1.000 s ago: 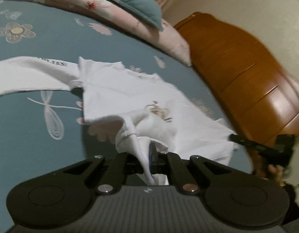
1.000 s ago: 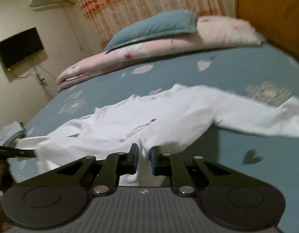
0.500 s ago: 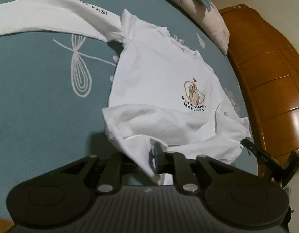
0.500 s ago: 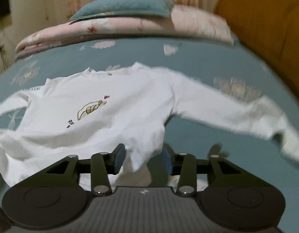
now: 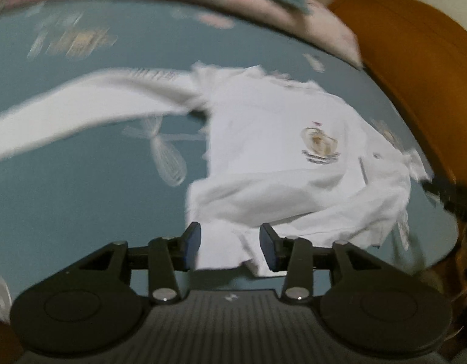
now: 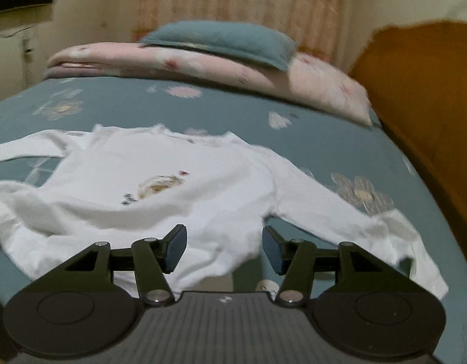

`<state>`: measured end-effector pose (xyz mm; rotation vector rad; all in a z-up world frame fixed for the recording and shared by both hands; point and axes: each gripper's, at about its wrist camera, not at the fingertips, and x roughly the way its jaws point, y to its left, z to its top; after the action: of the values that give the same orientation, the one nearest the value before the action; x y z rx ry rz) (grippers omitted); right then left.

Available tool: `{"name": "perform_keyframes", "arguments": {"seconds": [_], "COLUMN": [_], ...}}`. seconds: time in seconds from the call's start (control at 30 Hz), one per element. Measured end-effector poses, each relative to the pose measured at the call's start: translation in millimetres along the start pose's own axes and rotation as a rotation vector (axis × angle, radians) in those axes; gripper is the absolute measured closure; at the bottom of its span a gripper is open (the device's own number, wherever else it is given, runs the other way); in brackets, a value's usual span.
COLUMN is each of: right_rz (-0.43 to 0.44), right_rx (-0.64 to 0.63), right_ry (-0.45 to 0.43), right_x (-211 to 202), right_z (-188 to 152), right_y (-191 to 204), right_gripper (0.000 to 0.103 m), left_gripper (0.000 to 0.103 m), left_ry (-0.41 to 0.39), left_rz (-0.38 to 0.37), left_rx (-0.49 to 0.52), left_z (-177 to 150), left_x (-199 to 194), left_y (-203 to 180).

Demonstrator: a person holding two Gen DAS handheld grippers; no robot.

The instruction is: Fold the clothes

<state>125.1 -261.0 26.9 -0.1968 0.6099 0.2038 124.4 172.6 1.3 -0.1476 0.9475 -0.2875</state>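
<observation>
Nearest, the left gripper [image 5: 230, 247] and right gripper [image 6: 224, 250] are both opening, their pads clear of the hem that lies loosely between them. Beyond, the white long-sleeved cotton shirt [image 6: 184, 188] lies face-up on the teal flower-printed bedsheet [image 6: 309, 139], sleeves reaching toward 9 and 3 o'clock. It looks merely spread; every fold remains. Farthest, at 12 o'clock, sits a teal pillow [image 6: 221, 41].
</observation>
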Motion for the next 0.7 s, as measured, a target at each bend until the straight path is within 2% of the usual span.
{"name": "perform_keyframes", "arguments": {"seconds": [0.07,0.13,0.2,0.33,0.43,0.6,0.7], "right_rz": [0.035,0.079,0.122,0.181,0.227,0.289,0.329], "right_rx": [-0.067,-0.130,-0.192,-0.270,-0.270,-0.250,-0.228], "right_ry": [-0.013,0.012,0.037,0.078,0.095,0.117,0.127], "right_x": [-9,-11,-14,-10,-3,10,17], "right_z": [-1,-4,-7,-17,-24,-27,-28], "right_y": [8,16,24,45,57,70,74], "right_gripper": [0.043,0.043,0.043,0.043,0.043,0.043,0.043], "left_gripper": [0.059,0.055,0.055,0.051,0.051,0.051,0.051], "left_ry": [-0.020,-0.031,-0.035,-0.022,0.012,0.053,0.059], "left_rz": [0.024,0.043,0.061,0.088,0.139,0.306,0.350], "left_rx": [0.150,0.312,0.499,0.797,1.024,1.411,1.527], "left_z": [-1,-5,-16,-45,-68,-99,-107], "left_x": [4,11,22,38,44,56,68], "left_y": [-28,-55,-85,-126,-136,-121,-109]}}
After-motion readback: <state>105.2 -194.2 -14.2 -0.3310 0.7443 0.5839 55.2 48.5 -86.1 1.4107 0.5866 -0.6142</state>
